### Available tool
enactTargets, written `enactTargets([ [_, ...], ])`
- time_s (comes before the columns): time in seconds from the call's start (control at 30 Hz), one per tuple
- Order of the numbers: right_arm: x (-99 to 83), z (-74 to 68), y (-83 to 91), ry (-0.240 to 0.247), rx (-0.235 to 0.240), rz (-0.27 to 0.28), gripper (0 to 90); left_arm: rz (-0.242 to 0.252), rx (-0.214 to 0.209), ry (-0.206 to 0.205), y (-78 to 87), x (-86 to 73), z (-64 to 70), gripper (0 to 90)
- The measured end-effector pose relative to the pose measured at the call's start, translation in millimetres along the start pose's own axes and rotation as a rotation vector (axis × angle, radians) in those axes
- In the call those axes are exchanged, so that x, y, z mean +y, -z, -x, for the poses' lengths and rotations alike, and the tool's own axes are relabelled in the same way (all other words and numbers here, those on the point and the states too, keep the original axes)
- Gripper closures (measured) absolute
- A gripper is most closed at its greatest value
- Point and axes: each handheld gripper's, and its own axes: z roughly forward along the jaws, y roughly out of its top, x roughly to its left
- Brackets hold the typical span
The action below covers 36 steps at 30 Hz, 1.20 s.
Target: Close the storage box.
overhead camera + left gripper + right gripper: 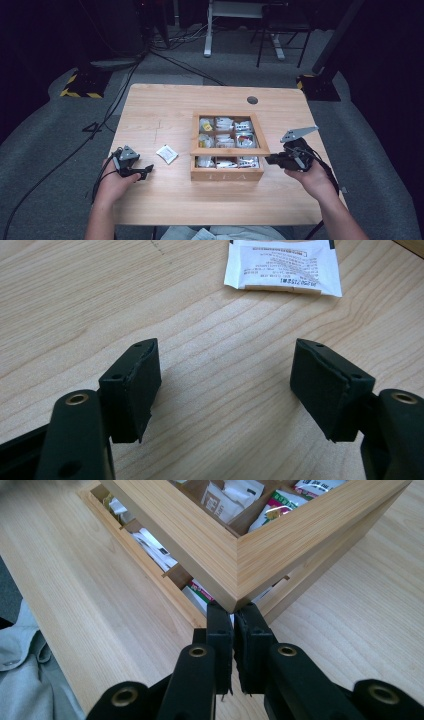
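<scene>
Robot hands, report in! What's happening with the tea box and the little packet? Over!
Left gripper open, low over the table, short of the white packet. Right gripper shut under the tea box lid corner, lid raised. Nothing in the way.

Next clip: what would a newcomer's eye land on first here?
The wooden tea box at the table's middle, its glass-framed lid propped partly up at the corner where the right gripper sits with jaws closed. Left of it a lone white tea sachet lies on the table, just ahead of the left gripper, whose jaws stand wide apart.
</scene>
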Motion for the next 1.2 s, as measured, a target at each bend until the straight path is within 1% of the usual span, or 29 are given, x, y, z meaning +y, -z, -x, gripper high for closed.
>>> enactTargets([
  [0.1, -0.1, 0.1, -1.5, 0.005, 0.005, -0.019, 85.1, 0.001, 0.000, 0.001, 0.0, 0.0, 0.0, 29.1],
  [0.3, -1.1, 0.6, -6.4, 0.014, 0.018, -0.077, 84.0, 0.002, -0.001, 0.003, -0.2, 0.1, -0.3, 29.2],
  [0.5, -1.8, 1.0, -9.4, 0.021, 0.027, -0.107, 84.0, 0.001, 0.000, 0.000, -0.2, 0.2, -0.2, 29.0],
  [0.57, -1.9, 1.2, -10.0, 0.022, 0.029, -0.111, 83.9, 0.002, -0.001, 0.007, -0.5, 0.1, 0.3, 29.0],
  [0.9, -3.7, 0.7, -14.7, 0.026, 0.030, -0.153, 83.6, -0.004, 0.000, -0.005, -1.0, 1.3, -0.5, 28.5],
  [1.13, -5.2, -0.3, -19.5, 0.031, 0.024, -0.182, 83.5, 0.001, 0.000, 0.006, -2.3, 1.9, 0.3, 28.2],
  [1.17, -5.3, -0.3, -20.0, 0.033, 0.026, -0.188, 83.5, 0.000, 0.001, -0.002, -2.3, 2.1, -0.3, 28.2],
  [1.2, -5.6, -0.4, -20.6, 0.033, 0.025, -0.192, 83.5, 0.001, 0.001, -0.002, -2.5, 2.3, -0.3, 28.2],
])
